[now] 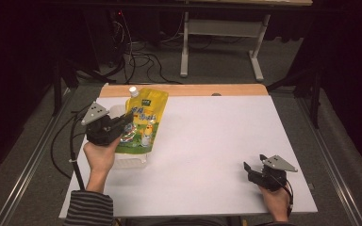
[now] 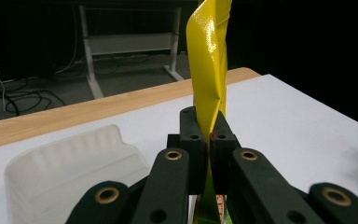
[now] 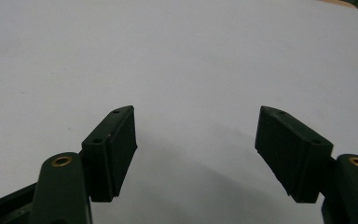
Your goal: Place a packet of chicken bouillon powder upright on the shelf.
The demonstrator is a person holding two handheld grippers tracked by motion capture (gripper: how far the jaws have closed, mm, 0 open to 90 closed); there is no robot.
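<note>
My left hand-held gripper (image 2: 208, 140) pinches the yellow pouch (image 1: 143, 120) above the tray (image 1: 131, 160); my right hand-held gripper (image 3: 196, 154) gapes empty over the counter (image 1: 207, 141). The slick film could slip free.

Beyond the left gripper (image 1: 122, 123), past the far wooden edge (image 1: 184, 89) of the white table (image 1: 217, 141), grey floor (image 1: 217, 61) carries a tangle of black cables (image 1: 136, 59) and the pale legs of another table frame (image 1: 221, 40). The room behind is dark. Metal rails (image 1: 23, 169) run along the floor left of that gripper.
</note>
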